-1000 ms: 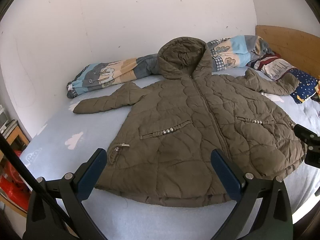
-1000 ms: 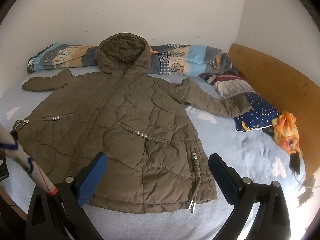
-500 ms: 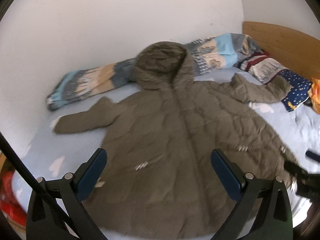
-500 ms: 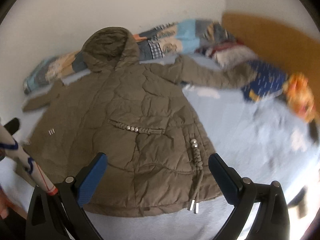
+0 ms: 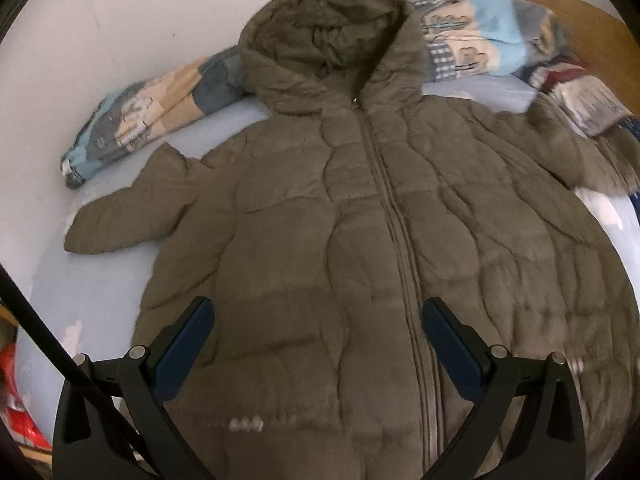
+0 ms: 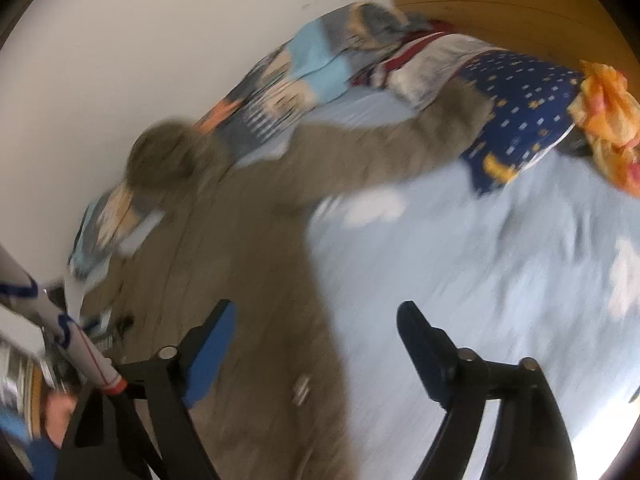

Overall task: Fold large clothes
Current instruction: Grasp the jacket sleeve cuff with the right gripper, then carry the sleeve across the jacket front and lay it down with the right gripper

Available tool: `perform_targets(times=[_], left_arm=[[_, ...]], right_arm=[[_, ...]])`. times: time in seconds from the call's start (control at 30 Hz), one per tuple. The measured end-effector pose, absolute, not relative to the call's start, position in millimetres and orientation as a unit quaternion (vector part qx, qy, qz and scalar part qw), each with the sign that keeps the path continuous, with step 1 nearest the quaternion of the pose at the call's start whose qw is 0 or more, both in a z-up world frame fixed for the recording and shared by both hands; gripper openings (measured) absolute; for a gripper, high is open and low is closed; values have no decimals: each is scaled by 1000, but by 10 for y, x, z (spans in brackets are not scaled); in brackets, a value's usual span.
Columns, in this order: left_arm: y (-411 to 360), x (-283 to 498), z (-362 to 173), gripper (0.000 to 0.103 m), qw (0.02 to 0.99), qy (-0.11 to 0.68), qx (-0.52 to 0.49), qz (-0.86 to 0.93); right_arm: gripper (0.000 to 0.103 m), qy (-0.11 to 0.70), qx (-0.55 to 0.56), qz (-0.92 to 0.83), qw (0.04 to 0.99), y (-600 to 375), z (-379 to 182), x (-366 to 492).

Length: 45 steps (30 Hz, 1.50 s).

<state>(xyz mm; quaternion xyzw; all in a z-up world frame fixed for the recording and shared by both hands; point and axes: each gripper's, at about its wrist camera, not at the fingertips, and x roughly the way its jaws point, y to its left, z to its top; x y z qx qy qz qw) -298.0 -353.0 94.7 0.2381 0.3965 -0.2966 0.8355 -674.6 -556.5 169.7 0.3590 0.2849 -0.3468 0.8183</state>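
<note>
Now olive hooded jacket lying spread flat on blue bed, hood toward 12 o'clock, sleeves out at 9 and 3. Left gripper hanging over jacket front, jaws spread, nothing between. Right gripper over jacket's edge, jaws just been closing, gap empty.

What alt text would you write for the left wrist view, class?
An olive hooded coat lies flat and zipped on a pale blue bed, sleeves spread. The open left gripper hovers over its lower front, holding nothing. A patterned quilt lies bunched along the white wall.
</note>
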Motion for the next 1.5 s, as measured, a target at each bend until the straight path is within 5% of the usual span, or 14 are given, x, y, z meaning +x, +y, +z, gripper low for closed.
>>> perform_targets(times=[0.2,0.4,0.87,0.9,0.97,1.5], left_arm=[[-3673,-2426,655,103,833,433,233,-252],[-3632,-1952,588,103,830,470,181,-242],[-3662,-1957,500,103,824,476,181,-248],[-3655,-1952,502,103,824,478,178,-248],[-3643,-1938,511,103,823,481,173,-247],[-3372,-2057,930,103,835,459,137,-270]], right_arm=[[77,268,372,-430,778,-6865,1830,-6765],[57,257,404,-483,733,-7959,1569,-6911],[38,235,451,-499,701,-8636,909,-6984],[19,237,446,-499,705,-8651,898,-6962],[15,234,436,-506,707,-8609,922,-6960],[12,139,287,-443,838,-7412,2774,-6315]])
